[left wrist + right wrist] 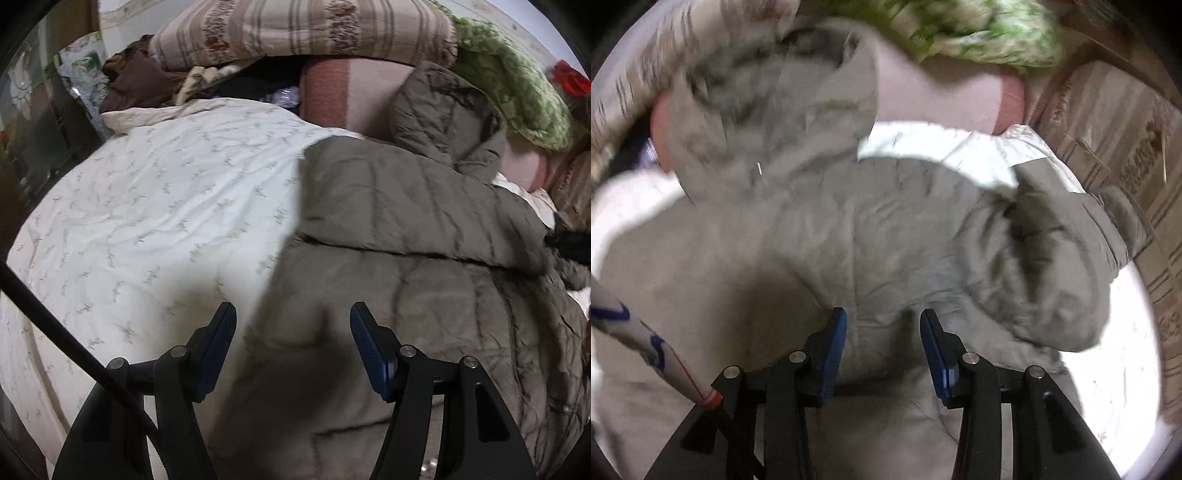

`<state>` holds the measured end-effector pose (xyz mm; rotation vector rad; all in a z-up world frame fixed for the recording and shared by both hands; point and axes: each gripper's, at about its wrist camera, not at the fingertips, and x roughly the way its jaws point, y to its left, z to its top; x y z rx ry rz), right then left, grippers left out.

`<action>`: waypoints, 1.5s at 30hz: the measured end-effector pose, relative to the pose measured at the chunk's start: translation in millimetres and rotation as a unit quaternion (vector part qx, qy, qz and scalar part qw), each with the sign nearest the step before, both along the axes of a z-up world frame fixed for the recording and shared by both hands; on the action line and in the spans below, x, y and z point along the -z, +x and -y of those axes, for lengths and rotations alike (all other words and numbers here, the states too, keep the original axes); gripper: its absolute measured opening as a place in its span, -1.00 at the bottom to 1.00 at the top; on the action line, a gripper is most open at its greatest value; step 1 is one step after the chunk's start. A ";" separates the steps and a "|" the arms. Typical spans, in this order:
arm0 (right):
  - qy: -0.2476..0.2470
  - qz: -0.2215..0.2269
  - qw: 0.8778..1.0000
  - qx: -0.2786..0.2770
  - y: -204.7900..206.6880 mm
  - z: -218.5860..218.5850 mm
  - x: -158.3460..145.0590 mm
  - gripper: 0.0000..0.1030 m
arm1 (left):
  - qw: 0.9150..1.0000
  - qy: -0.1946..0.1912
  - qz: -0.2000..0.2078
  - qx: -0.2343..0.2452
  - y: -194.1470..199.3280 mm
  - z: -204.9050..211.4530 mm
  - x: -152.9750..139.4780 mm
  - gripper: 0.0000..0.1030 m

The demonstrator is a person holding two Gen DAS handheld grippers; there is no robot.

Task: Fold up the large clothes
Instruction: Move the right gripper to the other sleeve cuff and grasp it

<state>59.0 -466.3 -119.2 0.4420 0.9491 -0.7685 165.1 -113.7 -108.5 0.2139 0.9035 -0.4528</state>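
Bed [155, 192] in white sheet, our padded coat [424, 258] spread on it, left hand-held gripper [293, 314] parted and empty, right hand-held gripper [882, 319] likewise, nothing held.

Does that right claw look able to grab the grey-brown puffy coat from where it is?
Probably yes. The right claw hangs open just above the coat, which lies spread on the white bedcover, and nothing sits between them.

The jacket [424, 258] lies on the bedspread [155, 206], right of its bare part; bedding [295, 29] is piled behind.
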 end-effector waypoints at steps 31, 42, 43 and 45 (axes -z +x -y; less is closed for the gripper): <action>0.002 0.021 0.956 0.292 -243.4 320.5 48.1 -0.43 | 0.996 0.051 0.025 0.065 -46.2 74.0 62.7 0.58; -0.077 0.058 0.969 0.228 -220.7 252.2 -86.8 -0.80 | 0.997 0.045 0.020 0.060 -48.4 66.6 55.9 0.59; -0.087 0.072 0.970 0.217 -217.4 236.9 -110.8 -0.80 | 0.997 0.037 0.014 0.059 -48.2 63.5 52.7 0.59; -0.099 0.093 0.971 0.196 -209.7 213.3 -146.3 -0.80 | 0.998 0.019 0.003 0.055 -46.6 56.5 46.1 0.59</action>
